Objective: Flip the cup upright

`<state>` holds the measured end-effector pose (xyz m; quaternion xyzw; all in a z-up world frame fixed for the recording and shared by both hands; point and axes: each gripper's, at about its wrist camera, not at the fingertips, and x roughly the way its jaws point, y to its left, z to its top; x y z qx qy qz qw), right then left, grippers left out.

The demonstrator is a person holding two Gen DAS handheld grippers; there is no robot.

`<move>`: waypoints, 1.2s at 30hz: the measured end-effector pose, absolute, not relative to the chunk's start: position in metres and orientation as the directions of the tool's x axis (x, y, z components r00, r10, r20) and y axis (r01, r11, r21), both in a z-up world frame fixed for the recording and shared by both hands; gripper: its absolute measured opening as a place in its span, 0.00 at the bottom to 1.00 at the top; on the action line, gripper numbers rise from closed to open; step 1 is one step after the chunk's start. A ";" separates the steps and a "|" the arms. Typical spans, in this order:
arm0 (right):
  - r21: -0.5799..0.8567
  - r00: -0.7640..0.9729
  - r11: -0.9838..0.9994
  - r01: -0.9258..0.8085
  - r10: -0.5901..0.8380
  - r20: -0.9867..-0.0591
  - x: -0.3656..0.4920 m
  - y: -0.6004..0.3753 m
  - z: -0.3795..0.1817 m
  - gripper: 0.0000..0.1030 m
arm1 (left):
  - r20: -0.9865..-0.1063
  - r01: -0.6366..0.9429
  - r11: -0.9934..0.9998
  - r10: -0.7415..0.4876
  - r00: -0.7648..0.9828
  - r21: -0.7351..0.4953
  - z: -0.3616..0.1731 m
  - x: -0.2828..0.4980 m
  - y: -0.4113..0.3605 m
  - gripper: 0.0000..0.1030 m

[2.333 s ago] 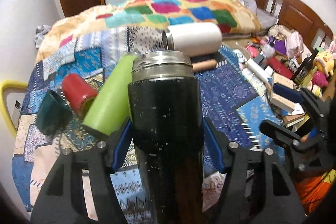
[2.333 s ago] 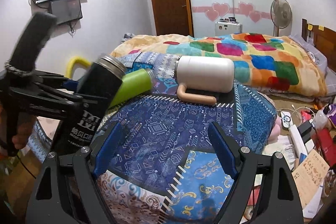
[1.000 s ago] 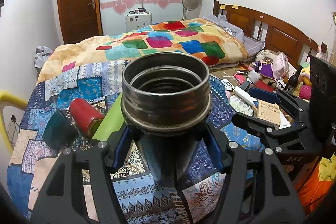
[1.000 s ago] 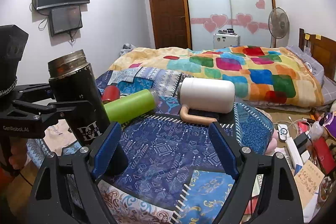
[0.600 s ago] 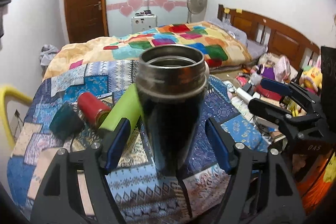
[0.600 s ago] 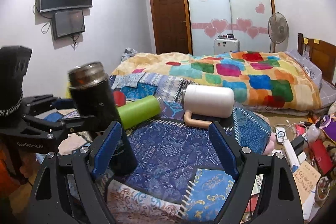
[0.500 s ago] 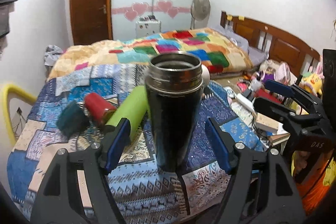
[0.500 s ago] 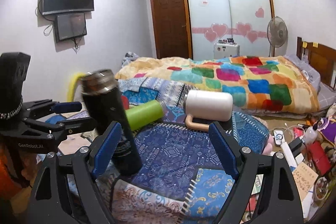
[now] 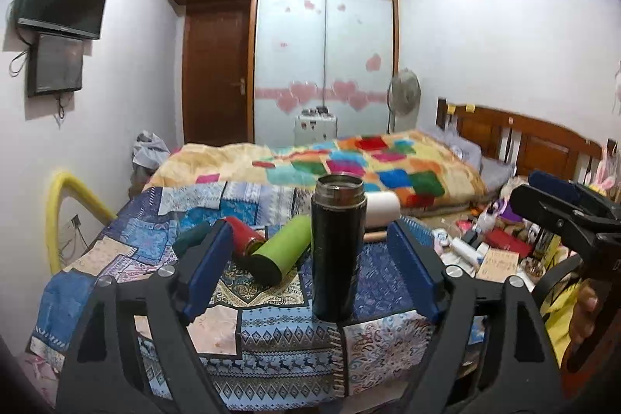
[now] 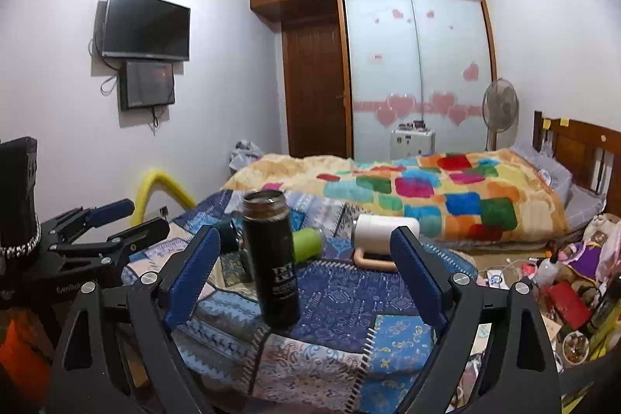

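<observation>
A black steel cup (image 9: 337,251) stands upright, mouth up, near the front edge of the patterned cloth table (image 9: 271,344); it also shows in the right wrist view (image 10: 271,258). My left gripper (image 9: 310,270) is open and empty, drawn back from the cup, which sits free between its blue pads. My right gripper (image 10: 304,274) is open and empty, also back from the table. The left gripper shows at the left of the right wrist view (image 10: 112,224).
A green bottle (image 9: 281,253), a red cup (image 9: 244,239), a dark teal cup (image 9: 190,243) and a white mug with a tan handle (image 10: 382,233) lie on their sides behind the black cup. A bed (image 10: 446,196) is beyond; clutter covers the floor (image 10: 562,282) at right.
My left gripper tilted the black cup upright, set it on the cloth, opened and pulled back. The right gripper also drew back, staying open.
</observation>
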<state>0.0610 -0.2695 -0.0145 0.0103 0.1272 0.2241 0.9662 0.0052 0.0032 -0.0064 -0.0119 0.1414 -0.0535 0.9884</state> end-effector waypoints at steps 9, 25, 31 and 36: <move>0.089 0.885 0.902 -0.423 0.432 -0.174 0.032 -0.265 -0.012 1.00 | -0.158 0.048 0.997 -0.056 0.986 -0.057 0.010 -0.039 0.005 1.00; 0.056 0.916 0.926 -0.373 0.377 -0.138 0.013 -0.265 -0.015 1.00 | -0.135 0.013 1.000 -0.014 0.991 -0.011 0.007 -0.059 -0.001 1.00; 0.047 0.921 0.931 -0.363 0.366 -0.134 0.011 -0.265 -0.015 1.00 | -0.135 0.016 1.000 -0.018 0.991 -0.015 0.006 -0.059 -0.001 1.00; 0.052 0.920 0.930 -0.363 0.367 -0.140 0.013 -0.265 -0.015 1.00 | -0.136 0.012 1.000 -0.015 0.991 -0.020 0.005 -0.060 0.000 1.00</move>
